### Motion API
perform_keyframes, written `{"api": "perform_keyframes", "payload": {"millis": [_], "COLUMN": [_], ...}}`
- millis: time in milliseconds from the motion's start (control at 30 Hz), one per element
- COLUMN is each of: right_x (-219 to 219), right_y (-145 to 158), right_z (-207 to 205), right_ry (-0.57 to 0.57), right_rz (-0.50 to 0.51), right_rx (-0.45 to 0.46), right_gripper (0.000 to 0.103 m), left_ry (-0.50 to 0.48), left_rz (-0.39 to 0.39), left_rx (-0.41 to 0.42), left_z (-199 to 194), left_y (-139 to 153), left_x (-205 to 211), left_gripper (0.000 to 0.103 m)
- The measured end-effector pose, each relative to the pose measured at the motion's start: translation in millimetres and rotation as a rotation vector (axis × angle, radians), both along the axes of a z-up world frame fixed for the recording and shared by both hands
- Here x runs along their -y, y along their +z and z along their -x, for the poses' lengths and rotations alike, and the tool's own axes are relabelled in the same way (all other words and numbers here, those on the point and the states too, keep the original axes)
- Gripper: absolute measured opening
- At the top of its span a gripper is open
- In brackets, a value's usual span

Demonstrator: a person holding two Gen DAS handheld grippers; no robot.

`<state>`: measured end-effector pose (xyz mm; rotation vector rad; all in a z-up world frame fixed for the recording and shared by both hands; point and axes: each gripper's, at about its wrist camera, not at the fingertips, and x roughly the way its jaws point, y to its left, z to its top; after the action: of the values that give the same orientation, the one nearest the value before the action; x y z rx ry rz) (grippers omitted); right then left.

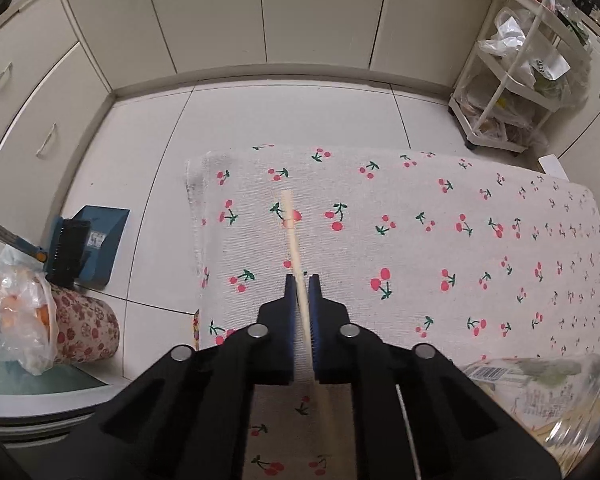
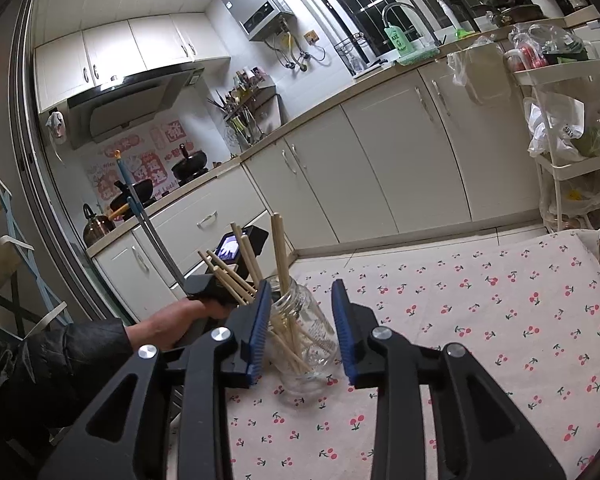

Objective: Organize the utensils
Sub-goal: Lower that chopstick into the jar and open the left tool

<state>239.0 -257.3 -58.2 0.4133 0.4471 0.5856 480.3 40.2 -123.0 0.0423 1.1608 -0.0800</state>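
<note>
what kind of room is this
A home kitchen, most likely: a range hood hangs over pans on a stove, a sink faucet stands by the window, and cream cabinets run under the counter. The cherry-print tablecloth suggests a household.

Table under cherry-print cloth (image 2: 480,320); glass jar (image 2: 304,344) of chopsticks standing upright on it.
</note>
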Motion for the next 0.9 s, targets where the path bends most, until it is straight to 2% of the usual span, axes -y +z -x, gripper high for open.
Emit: {"api": "perform_keyframes", "payload": {"millis": [167, 233, 333, 433, 533, 600, 667, 700, 800, 900], "right_x": [-2, -2, -1, 1, 0, -2, -5, -6, -8, -5], "right_y": [0, 2, 1, 0, -1, -1, -3, -3, -6, -9], "right_z": [2, 3, 4, 4, 4, 3, 3, 2, 4, 2], "right_ry": [0.01, 0.012, 0.015, 0.016, 0.019, 0.022, 0.025, 0.028, 0.032, 0.032], "right_rz": [-0.005, -0.005, -0.009, -0.015, -0.016, -0.015, -0.013, -0.011, -0.006, -0.009], "right_rx": [0.0, 0.007, 0.006, 0.001, 0.002, 0.001, -0.001, -0.002, -0.003, -0.011], "right_gripper": [0.032, 0.032, 0.032, 0.032, 0.032, 0.032, 0.032, 0.032, 0.032, 0.033], "left_ry": [0.013, 0.039, 0.078, 0.081, 0.038, -0.01, -0.038, -0.047, -0.047, -0.023], "left_rz": [0.059, 0.114, 0.196, 0.321, 0.455, 0.533, 0.559, 0.542, 0.52, 0.485], "left_rx": [0.024, 0.065, 0.173, 0.373, 0.63, 0.79, 0.889, 0.938, 0.988, 0.986], "left_z": [7, 18, 43, 84, 140, 176, 196, 201, 193, 178], "left_y": [6, 19, 55, 109, 168, 195, 205, 207, 195, 172], "left_x": [-8, -21, -42, -60, -65, -57, -42, -30, -1, 17], "left_gripper": [0.004, 0.004, 0.004, 0.004, 0.004, 0.004, 0.004, 0.005, 0.005, 0.005]}}
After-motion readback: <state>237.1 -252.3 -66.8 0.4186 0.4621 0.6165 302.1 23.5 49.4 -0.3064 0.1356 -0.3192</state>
